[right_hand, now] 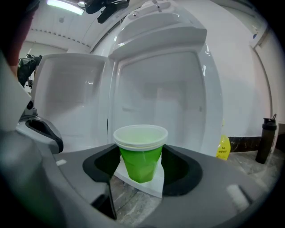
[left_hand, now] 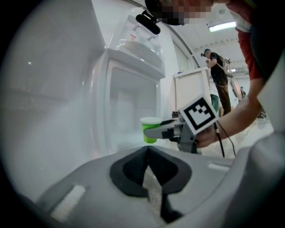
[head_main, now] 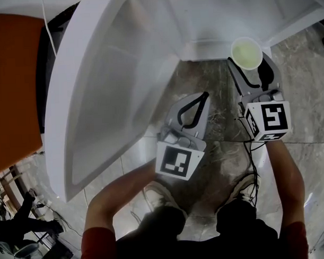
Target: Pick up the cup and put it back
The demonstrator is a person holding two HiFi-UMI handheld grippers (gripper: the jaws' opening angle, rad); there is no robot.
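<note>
A green cup (head_main: 246, 53) with a white rim hangs in the air between the jaws of my right gripper (head_main: 249, 65). The right gripper view has the cup (right_hand: 141, 153) upright, with my right gripper (right_hand: 141, 165) shut on its sides. The cup is held in front of an open white fridge (right_hand: 156, 89). My left gripper (head_main: 203, 96) hovers lower and to the left, its tips together and nothing in them. In the left gripper view the shut left gripper (left_hand: 148, 149) faces the fridge, and the cup (left_hand: 150, 129) in the right gripper (left_hand: 162, 130) shows beyond it.
The fridge's open door (head_main: 97, 91) stands to the left, reaching toward me. A yellow bottle (right_hand: 223, 146) and a dark bottle (right_hand: 266, 138) stand on the marble floor (head_main: 303, 68) at the right. An orange panel (head_main: 11, 78) is at the far left. A person (left_hand: 218, 75) stands behind.
</note>
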